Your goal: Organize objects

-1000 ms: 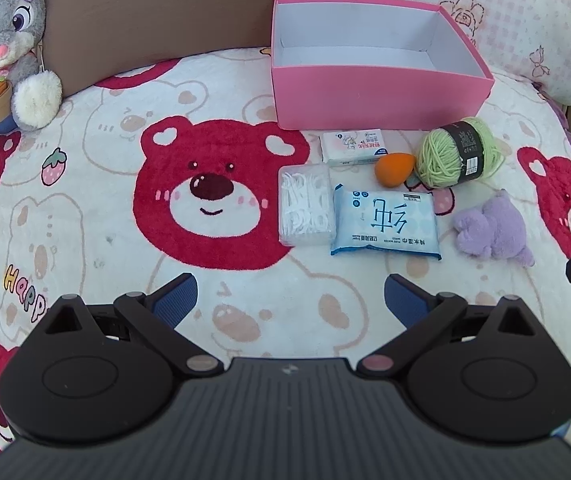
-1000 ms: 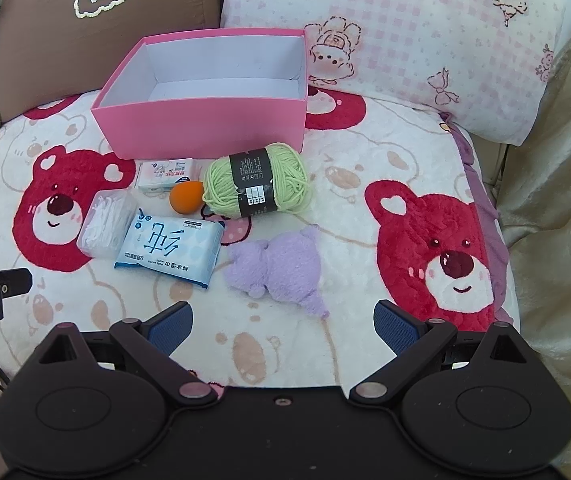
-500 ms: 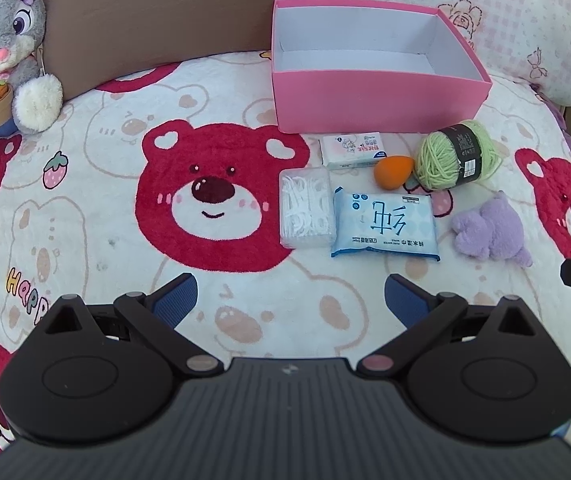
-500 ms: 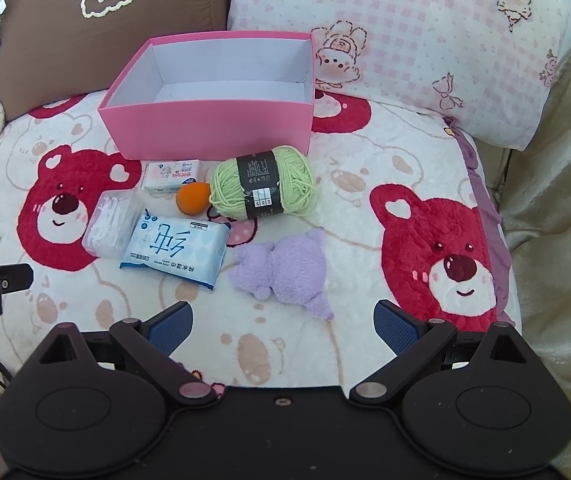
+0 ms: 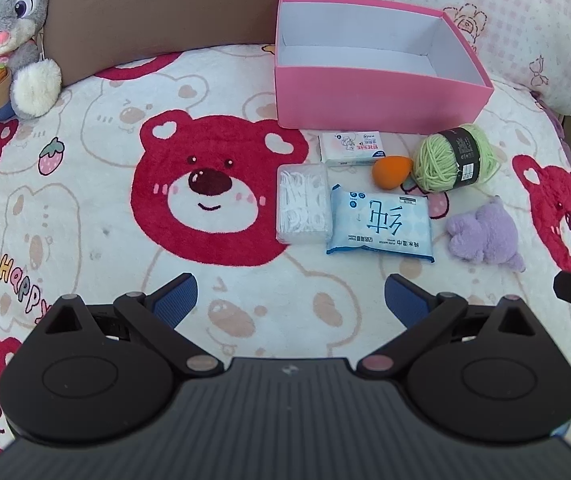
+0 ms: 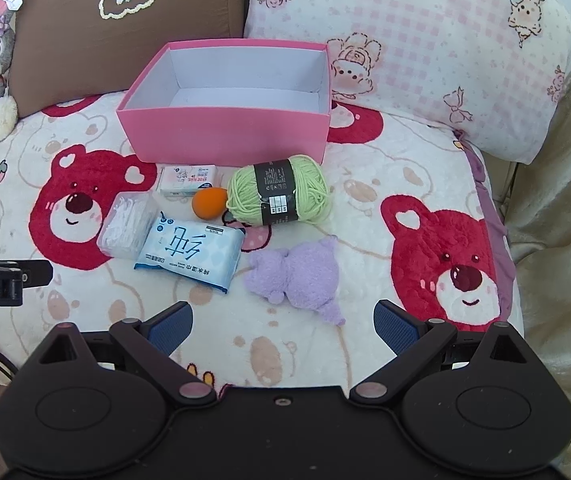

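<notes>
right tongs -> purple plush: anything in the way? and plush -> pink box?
Nothing visible lies between the open right tongs and the purple plush, only bare blanket. Toward the pink box, the green yarn ball sits directly between plush and box front, so the plush would likely need lifting over it.

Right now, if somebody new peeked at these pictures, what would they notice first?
Probably the pink box, open and empty, at the back of the bear-print blanket. Right in front of it sits a little cluster: green yarn, an orange sponge, a blue wipes pack and a purple plush. A grey bunny toy watches from the far left.
</notes>
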Demonstrator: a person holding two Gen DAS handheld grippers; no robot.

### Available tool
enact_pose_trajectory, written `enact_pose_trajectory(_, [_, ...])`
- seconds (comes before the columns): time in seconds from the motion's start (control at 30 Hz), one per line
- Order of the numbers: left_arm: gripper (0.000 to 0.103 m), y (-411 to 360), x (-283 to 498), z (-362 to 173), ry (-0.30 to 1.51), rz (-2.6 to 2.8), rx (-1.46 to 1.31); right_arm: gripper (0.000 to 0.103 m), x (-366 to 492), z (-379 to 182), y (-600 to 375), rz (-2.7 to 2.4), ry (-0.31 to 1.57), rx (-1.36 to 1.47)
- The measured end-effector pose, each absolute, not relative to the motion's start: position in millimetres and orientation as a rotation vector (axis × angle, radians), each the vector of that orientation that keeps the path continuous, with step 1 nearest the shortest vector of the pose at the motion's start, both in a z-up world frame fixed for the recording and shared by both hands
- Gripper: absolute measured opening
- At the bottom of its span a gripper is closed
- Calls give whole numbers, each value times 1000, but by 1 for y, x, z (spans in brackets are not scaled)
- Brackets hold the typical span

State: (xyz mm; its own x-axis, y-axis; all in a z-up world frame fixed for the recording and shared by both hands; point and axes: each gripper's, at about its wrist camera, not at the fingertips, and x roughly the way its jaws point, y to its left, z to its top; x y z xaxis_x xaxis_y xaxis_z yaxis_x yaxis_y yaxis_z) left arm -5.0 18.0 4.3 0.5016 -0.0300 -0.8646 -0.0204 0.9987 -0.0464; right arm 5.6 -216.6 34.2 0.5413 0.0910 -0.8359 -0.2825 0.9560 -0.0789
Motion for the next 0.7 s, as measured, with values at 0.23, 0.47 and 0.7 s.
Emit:
enact_pose_trajectory(0.23, [101,18,-6,11,1040,-23,-51,99,4,37,-215,225,963,-221])
enact_pose_trajectory(0.47, [102,16,-6,12,1051,-40,-55,99,1,41,-212,233,942,-236])
enact_pose_trajectory(0.7, [101,15,-7,11,1053,-44,-52,99,0,41,-212,232,938,-240])
